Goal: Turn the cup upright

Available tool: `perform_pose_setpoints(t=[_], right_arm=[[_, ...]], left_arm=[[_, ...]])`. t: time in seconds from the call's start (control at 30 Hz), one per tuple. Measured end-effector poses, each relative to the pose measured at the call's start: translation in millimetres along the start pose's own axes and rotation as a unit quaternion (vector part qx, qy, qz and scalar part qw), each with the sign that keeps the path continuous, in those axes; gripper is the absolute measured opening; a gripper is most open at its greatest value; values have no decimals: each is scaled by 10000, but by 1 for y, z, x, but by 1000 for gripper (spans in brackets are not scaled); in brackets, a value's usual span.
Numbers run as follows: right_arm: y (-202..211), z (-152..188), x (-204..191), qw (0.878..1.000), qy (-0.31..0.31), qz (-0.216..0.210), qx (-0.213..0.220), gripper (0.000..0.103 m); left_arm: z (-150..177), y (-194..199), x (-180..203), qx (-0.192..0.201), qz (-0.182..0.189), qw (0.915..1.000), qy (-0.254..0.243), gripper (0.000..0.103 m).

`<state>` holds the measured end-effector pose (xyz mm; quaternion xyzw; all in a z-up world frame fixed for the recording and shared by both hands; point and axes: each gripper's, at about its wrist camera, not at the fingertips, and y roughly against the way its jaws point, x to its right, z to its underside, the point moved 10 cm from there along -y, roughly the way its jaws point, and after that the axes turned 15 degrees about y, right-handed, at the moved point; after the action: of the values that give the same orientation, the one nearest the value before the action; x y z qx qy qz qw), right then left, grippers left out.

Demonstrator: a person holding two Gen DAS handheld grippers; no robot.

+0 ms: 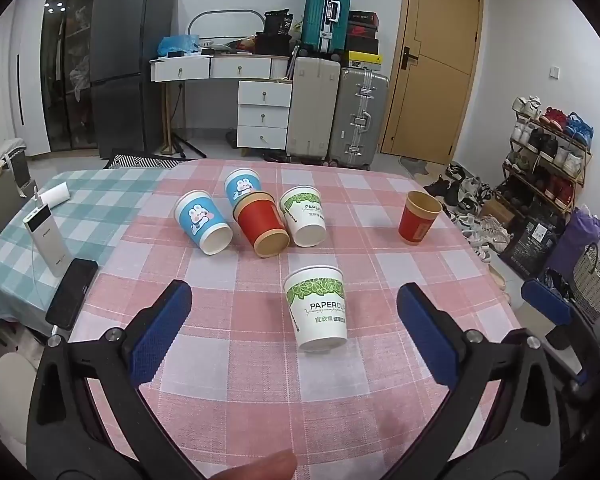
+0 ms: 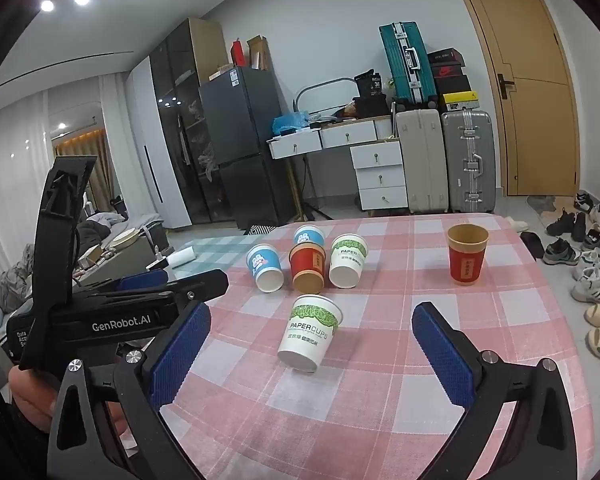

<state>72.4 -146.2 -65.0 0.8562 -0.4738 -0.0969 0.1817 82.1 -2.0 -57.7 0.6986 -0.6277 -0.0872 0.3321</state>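
A white and green paper cup (image 1: 318,308) lies on its side on the pink checked tablecloth (image 1: 260,380), mouth toward me, closest to both grippers; it also shows in the right wrist view (image 2: 310,332). Behind it lie several tipped cups: two blue rabbit cups (image 1: 202,222) (image 1: 242,186), a red cup (image 1: 262,226) and another white and green cup (image 1: 304,216). One red cup (image 1: 418,218) stands upright at the right (image 2: 466,254). My left gripper (image 1: 294,300) is open and empty, short of the near cup. My right gripper (image 2: 310,324) is open and empty, with the near cup between its fingers' lines.
A white power bank (image 1: 46,236) and a black phone (image 1: 72,294) lie on the teal checked cloth at the left. The left gripper's body (image 2: 100,280) shows at the left of the right wrist view. Suitcases, drawers and a shoe rack stand beyond the table.
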Motion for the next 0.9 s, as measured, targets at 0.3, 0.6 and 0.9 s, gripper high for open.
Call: perform_pose_setpoints(t=[0.3,0.6,0.9], right_arm=[[-3,4,1,10000,-36,12,15,103],[-2,3,3,10000,-92,29,-8,103],[-2,3,3,9999,-160,-5,19,103]], left_arm=[[-2,2,2,43,67,9999,110,103],[-5,-6,-5,-39,74,9995,296,103],[-2,-6,-3,-35,130,9995,272,103]])
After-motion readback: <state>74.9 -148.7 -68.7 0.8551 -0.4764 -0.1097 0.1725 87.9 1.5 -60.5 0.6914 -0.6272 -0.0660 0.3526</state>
